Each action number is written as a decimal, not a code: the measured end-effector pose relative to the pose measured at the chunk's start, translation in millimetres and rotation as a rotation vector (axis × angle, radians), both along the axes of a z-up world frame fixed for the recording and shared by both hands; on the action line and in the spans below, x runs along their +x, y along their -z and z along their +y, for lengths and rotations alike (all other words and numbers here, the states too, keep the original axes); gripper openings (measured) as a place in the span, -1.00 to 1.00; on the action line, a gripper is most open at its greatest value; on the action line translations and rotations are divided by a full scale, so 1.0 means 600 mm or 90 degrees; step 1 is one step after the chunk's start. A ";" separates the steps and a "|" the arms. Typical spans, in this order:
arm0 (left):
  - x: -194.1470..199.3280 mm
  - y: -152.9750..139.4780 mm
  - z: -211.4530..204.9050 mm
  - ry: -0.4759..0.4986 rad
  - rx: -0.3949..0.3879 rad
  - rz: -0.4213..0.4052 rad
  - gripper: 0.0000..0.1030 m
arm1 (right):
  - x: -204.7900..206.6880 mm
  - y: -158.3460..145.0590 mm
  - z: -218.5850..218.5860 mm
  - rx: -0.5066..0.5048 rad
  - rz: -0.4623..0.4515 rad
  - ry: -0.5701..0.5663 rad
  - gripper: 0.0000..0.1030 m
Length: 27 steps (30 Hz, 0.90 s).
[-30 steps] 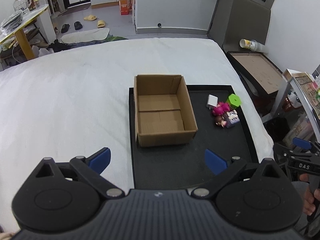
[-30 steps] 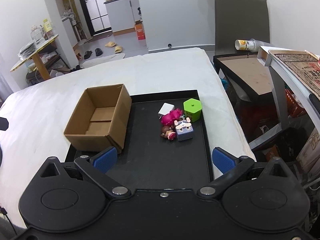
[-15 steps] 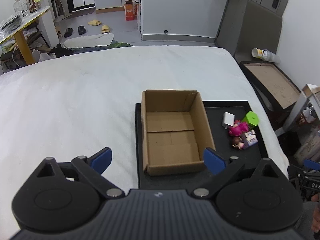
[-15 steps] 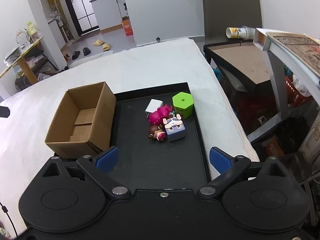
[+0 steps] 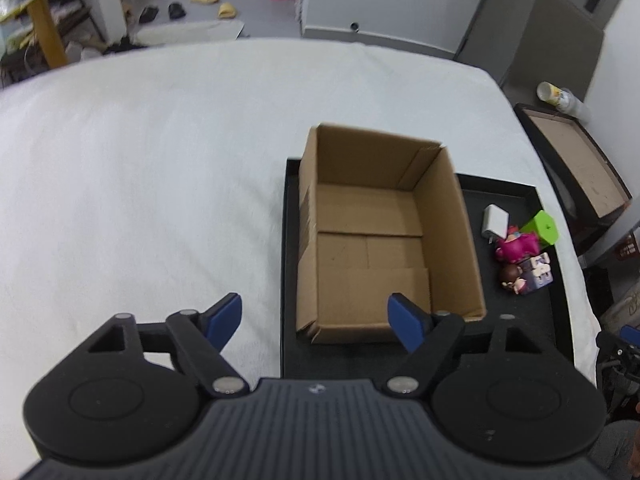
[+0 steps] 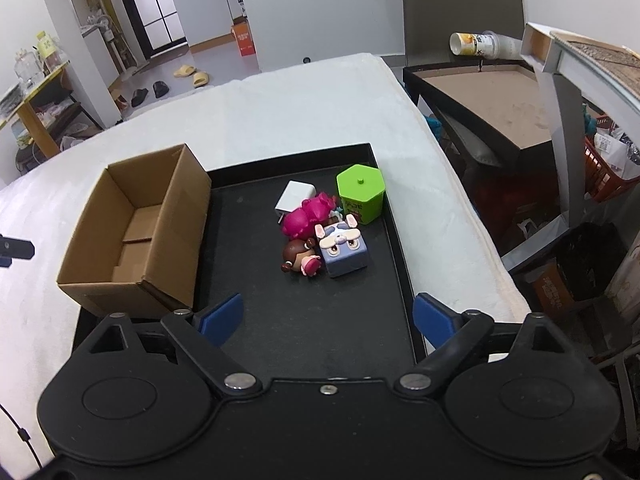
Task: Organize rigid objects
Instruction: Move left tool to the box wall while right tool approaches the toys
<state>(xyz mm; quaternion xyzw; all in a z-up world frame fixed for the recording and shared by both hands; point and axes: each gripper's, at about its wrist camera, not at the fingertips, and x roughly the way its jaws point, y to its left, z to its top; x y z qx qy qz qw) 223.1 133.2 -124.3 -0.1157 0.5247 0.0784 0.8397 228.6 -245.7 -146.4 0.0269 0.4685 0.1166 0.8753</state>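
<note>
An open empty cardboard box (image 5: 384, 236) (image 6: 136, 232) stands on the left part of a black tray (image 6: 304, 320) (image 5: 516, 196). To its right on the tray lie a white charger (image 6: 295, 196) (image 5: 495, 222), a green hexagonal container (image 6: 361, 192) (image 5: 543, 227), a pink toy (image 6: 306, 216) (image 5: 516, 245), a brown-haired doll (image 6: 299, 258) (image 5: 512, 277) and a purple-grey rabbit cube (image 6: 344, 250) (image 5: 540, 272). My left gripper (image 5: 316, 316) is open and empty, above the box's near left corner. My right gripper (image 6: 326, 318) is open and empty, above the tray's near end.
The tray lies on a white bed (image 5: 140, 168). A low black-framed table (image 6: 500, 100) with a tipped cup (image 6: 476, 44) stands to the right, with clutter and a red basket (image 6: 604, 164) beyond. A wooden desk (image 5: 40, 12) stands far left.
Both grippers have moved forward toward the tray. The left one swung left, so the box now sits right of centre. Both stay open.
</note>
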 end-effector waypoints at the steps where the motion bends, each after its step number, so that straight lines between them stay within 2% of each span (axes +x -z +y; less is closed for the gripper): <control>1: 0.000 0.007 0.004 -0.006 -0.004 0.003 0.44 | 0.003 0.003 0.000 -0.002 0.002 0.000 0.72; 8: 0.007 0.052 0.020 -0.045 -0.029 0.003 0.26 | 0.018 0.024 0.006 -0.010 0.016 -0.003 0.64; 14: 0.023 0.096 0.028 -0.086 -0.086 0.017 0.05 | 0.032 0.050 0.010 -0.014 0.023 -0.007 0.59; 18: 0.027 0.112 0.019 -0.073 -0.065 0.024 0.00 | 0.045 0.067 0.005 -0.008 0.034 0.004 0.53; 27: 0.039 0.134 0.015 -0.074 -0.051 0.028 -0.08 | 0.065 0.095 -0.003 0.000 0.048 0.010 0.39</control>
